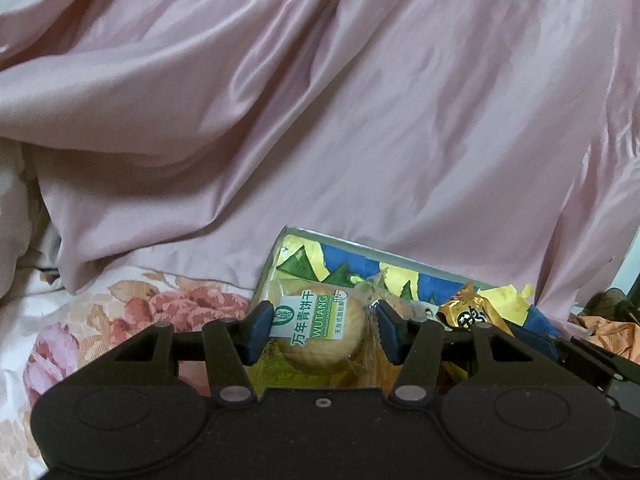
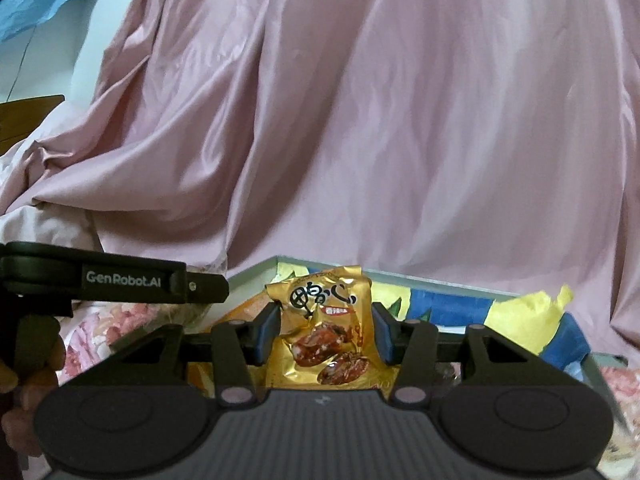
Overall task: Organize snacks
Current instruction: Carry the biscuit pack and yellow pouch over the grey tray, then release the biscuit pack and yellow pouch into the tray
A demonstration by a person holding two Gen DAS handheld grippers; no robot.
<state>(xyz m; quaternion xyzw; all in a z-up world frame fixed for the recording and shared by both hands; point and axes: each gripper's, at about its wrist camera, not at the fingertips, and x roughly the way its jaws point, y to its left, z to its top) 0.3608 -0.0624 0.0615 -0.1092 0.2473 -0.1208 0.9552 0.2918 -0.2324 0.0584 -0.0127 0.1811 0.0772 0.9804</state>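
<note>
A clear-wrapped round biscuit, labelled in green and white, is pinched between the blue pads of the left gripper. A gold snack packet, printed with brown pieces, is clamped upright between the pads of the right gripper. Both snacks are held just above a shallow box patterned in blue, yellow and green, which is laid on a floral bedsheet. Crumpled yellow paper is seen at the box's right side. Behind the box, a pink satin quilt is heaped high.
</note>
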